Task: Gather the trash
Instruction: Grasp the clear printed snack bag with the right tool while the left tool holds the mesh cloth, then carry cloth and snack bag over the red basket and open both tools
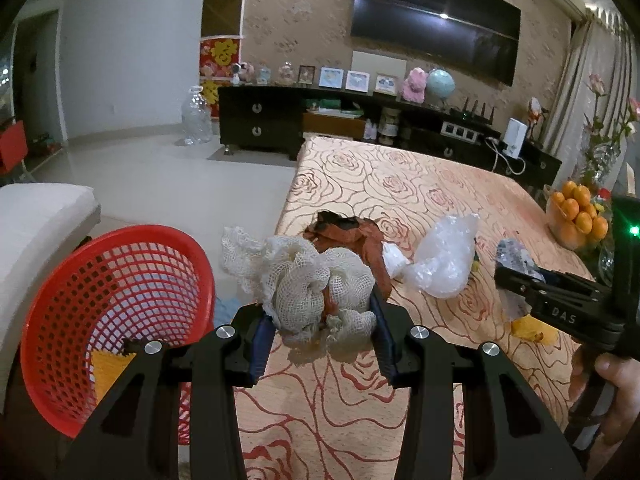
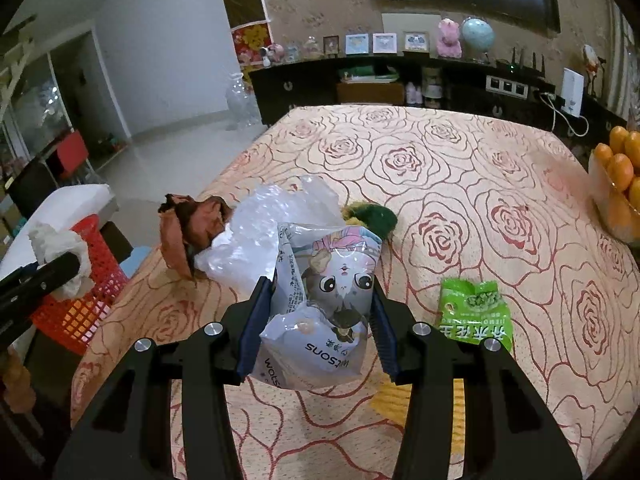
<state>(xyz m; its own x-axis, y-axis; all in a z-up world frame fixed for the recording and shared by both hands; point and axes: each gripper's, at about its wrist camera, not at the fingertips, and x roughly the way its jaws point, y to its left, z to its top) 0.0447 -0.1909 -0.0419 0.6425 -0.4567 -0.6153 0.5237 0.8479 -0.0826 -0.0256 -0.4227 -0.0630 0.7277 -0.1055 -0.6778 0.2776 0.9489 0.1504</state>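
Observation:
My left gripper [image 1: 320, 316] is shut on a wad of white mesh netting [image 1: 304, 276], held above the table's left edge next to the red basket [image 1: 84, 292]. My right gripper [image 2: 316, 316] is shut on a pale blue cat-print packet [image 2: 324, 304], lifted over the rose-patterned tablecloth [image 2: 480, 208]. On the cloth lie crumpled brown paper [image 2: 188, 228], a clear plastic bag [image 2: 256, 232], a green-yellow scrap [image 2: 376, 216], a green snack packet [image 2: 474, 312] and a yellow scrap [image 1: 532, 330]. The right gripper also shows at the right of the left wrist view [image 1: 520, 276].
A bowl of oranges [image 1: 576, 216] stands at the table's right edge. A white cushioned seat [image 1: 36, 224] sits left of the basket. A dark cabinet [image 1: 260, 120] with frames and a globe runs along the far wall, beside a large water jug [image 1: 196, 116].

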